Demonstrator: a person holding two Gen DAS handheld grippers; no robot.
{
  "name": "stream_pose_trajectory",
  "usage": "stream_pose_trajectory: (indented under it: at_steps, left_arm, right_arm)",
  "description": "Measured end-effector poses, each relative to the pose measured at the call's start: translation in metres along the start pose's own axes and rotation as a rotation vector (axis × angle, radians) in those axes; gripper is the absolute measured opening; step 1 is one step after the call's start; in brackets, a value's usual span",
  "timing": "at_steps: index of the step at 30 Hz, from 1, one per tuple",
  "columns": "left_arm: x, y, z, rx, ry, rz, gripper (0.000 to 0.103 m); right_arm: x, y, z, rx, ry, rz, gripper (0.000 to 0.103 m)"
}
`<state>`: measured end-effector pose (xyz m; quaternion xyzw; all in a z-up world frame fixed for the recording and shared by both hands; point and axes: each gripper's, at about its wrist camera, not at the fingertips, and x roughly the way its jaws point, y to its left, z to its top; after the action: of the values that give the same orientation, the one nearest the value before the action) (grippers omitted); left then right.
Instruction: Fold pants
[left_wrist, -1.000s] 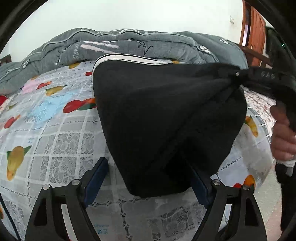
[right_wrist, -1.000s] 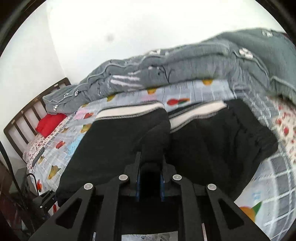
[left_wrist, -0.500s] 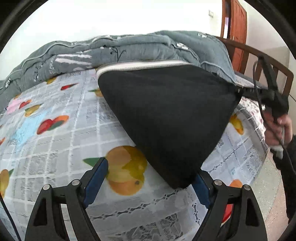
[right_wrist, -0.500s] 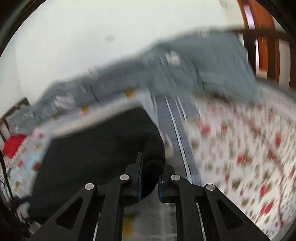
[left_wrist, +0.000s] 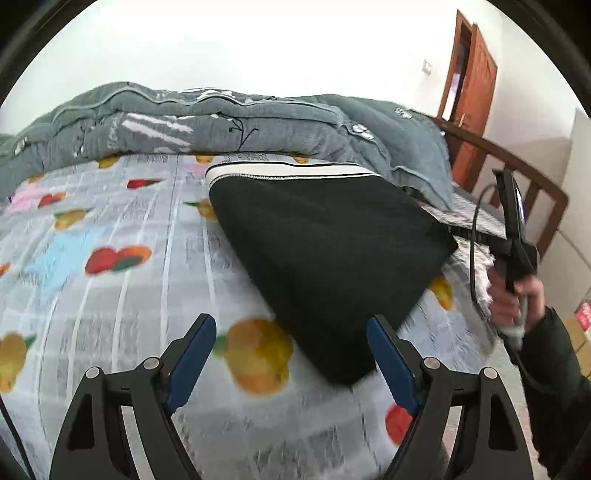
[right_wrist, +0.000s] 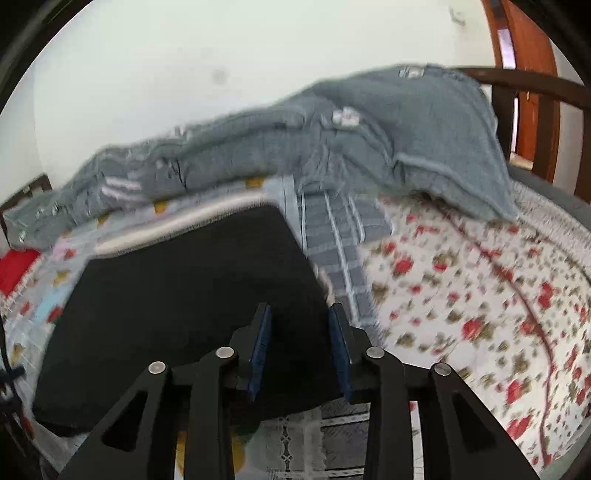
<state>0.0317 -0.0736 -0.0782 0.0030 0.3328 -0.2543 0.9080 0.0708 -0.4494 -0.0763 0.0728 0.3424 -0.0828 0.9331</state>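
- left wrist view: the left gripper (left_wrist: 291, 349) is spread wide with nothing between its blue pads; the near corner of the black pants (left_wrist: 325, 254) sits just ahead of the right-hand pad, maybe brushing it, hard to tell through the blur.
- the pants lie folded over on the fruit-print bedsheet (left_wrist: 122, 295), white-striped waistband (left_wrist: 284, 170) at the far end from this gripper. they look like thick fleecy knit: soft, floppy, some weight, not slippery. i'd grab at a corner or a folded edge and pinch all the layers, since a hold on the top layer alone probably peels the fold open.
- lots of open sheet ahead and left of the gripper; the grey quilt (left_wrist: 221, 125) is bunched up well beyond the waistband. off to the right the person's hand (left_wrist: 513, 295) holds the other tool near the bed edge.
- right wrist view: the right gripper (right_wrist: 299, 345) is opening, its jaws parted a bit, with the pants' near right corner (right_wrist: 192, 321) lying between the pads but seemingly not squeezed. looks like a let-go.
- right of this gripper the pants' edge runs along a striped sheet border, then a floral bedspread (right_wrist: 461, 295) with free room. the wooden footboard (right_wrist: 528, 83) sits far ahead-right, no obstacle.
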Motion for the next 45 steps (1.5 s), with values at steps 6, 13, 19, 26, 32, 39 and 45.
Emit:
stream_pose_trajectory:
  at_steps: [6, 13, 19, 26, 32, 39, 45]
  left_arm:
    - [0.045, -0.014, -0.007, -0.003, 0.127, 0.065, 0.085]
    - [0.055, 0.013, 0.02, -0.151, 0.129, -0.122, 0.085]
    - [0.096, 0.044, 0.041, -0.333, 0.174, -0.215, 0.076]
    - [0.109, 0.066, 0.055, -0.391, 0.166, -0.23, 0.02]
    - [0.082, 0.105, 0.053, -0.404, 0.128, -0.197, 0.015]
    - [0.014, 0.184, 0.039, -0.418, 0.075, -0.054, 0.015]
    - [-0.022, 0.224, 0.034, -0.376, 0.082, 0.096, 0.015]
  right_arm:
    - [0.004, 0.001, -0.009, -0.048, 0.063, -0.075, 0.035]
    - [0.0, -0.011, 0.016, -0.041, 0.067, -0.01, 0.051]
    - [0.037, -0.014, 0.041, 0.054, 0.151, 0.107, 0.052]
    - [0.058, -0.018, 0.046, 0.155, 0.214, 0.207, 0.052]
    - [0.034, 0.029, 0.039, 0.045, 0.208, 0.204, 0.036]
    - [0.016, 0.103, 0.008, -0.018, 0.244, 0.403, 0.036]
    - [-0.001, 0.164, -0.005, -0.141, 0.224, 0.444, 0.035]
